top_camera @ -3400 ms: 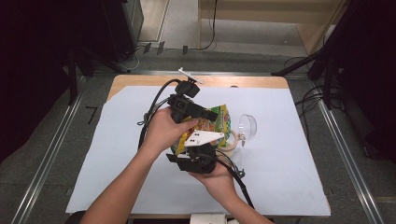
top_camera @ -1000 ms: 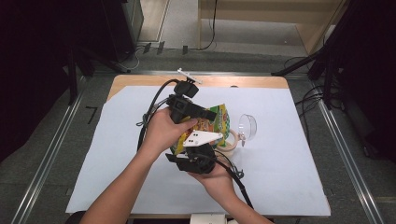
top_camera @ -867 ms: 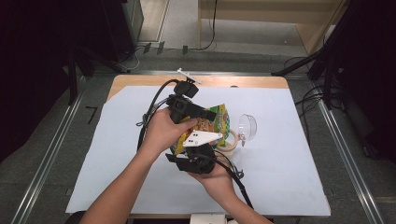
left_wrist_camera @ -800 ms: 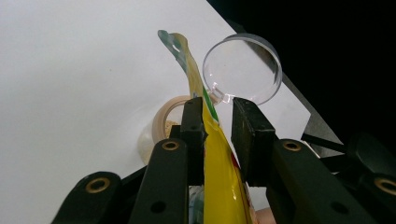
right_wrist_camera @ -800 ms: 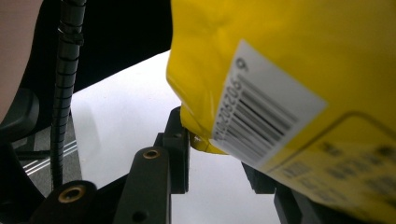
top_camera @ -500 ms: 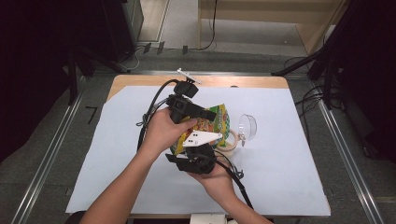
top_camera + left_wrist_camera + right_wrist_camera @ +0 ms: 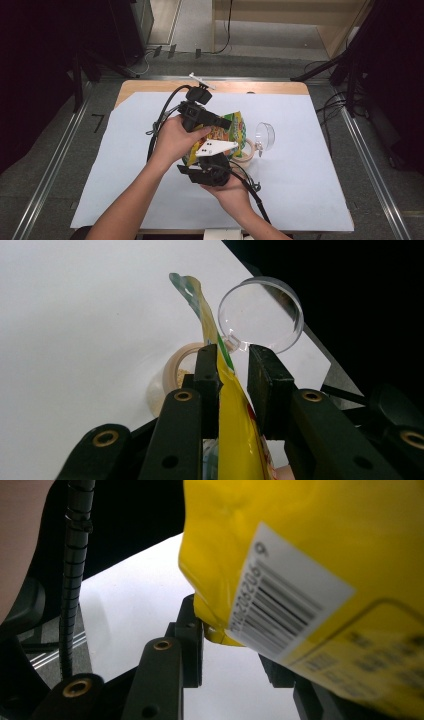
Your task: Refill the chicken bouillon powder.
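Gripping the yellow snack bag (image 7: pixel 235 430) near its top seam, the left gripper (image 7: pixel 233 371) has its jaws clamped against the film, one pad on each face, as the left gripper view shows. The right gripper (image 7: pixel 227 647) takes the same bag at a lower corner (image 7: pixel 212 630), jaws closed on the pinched fold beside the barcode label (image 7: pixel 280 605). In the high view both hands meet over the middle of the white table cover (image 7: pixel 320 165), holding the bag (image 7: pixel 227 132) tilted above a small round container (image 7: pixel 245 150) whose clear hinged lid (image 7: pixel 266 136) stands open to its right.

The work in hand looks like tipping the bag's contents into that container. To do it well, the person should keep the mouth of the bag centred over the rim, raise the lower corner slowly with the right gripper, and hold the top seam steady so the film does not twist or slip from the pads.

The left gripper view reveals pale crumbs or grains already lying inside the container (image 7: pixel 177 375), and the lid (image 7: pixel 261 315) just past the bag's edge; the high view hides that behind the hands. The right gripper view gives the barcode and the pinched corner, which are blocked from above.
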`<state>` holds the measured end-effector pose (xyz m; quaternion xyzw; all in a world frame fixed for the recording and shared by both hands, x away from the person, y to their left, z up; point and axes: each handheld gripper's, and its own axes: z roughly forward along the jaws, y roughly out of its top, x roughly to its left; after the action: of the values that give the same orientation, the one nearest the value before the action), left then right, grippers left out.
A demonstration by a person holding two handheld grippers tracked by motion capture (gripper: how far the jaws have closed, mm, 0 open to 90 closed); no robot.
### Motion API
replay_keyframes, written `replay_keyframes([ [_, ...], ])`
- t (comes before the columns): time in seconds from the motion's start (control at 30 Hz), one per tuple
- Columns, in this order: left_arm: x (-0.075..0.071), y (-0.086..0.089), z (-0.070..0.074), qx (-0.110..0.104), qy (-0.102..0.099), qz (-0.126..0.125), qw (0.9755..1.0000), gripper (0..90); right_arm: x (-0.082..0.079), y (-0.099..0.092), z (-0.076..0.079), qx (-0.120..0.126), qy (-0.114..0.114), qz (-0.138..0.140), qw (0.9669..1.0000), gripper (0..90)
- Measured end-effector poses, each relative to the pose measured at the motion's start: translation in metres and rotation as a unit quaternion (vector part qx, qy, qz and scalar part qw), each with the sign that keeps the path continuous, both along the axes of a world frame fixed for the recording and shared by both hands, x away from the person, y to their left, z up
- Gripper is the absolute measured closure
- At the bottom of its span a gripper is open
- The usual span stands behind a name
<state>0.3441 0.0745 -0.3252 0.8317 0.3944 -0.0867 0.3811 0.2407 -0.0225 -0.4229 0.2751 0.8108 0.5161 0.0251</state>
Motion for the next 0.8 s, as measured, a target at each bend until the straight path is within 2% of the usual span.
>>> replay_keyframes([
  [0.37,0.0005,0.0004,0.0,0.001,0.001,-0.001,1.0,75.8,-0.0004,0.0006,0.0002,0.002,0.004,-0.001,1.0,67.8],
  [0.6,0.0004,-0.0015,0.0016,0.003,-0.005,-0.002,1.0,77.5,0.0011,0.0,0.0004,-0.001,-0.004,0.002,1.0,68.0],
  [0.8,0.0062,-0.0002,0.0023,0.002,-0.001,-0.001,1.0,78.4,0.0068,0.0004,0.0014,-0.002,-0.007,0.005,1.0,68.1],
])
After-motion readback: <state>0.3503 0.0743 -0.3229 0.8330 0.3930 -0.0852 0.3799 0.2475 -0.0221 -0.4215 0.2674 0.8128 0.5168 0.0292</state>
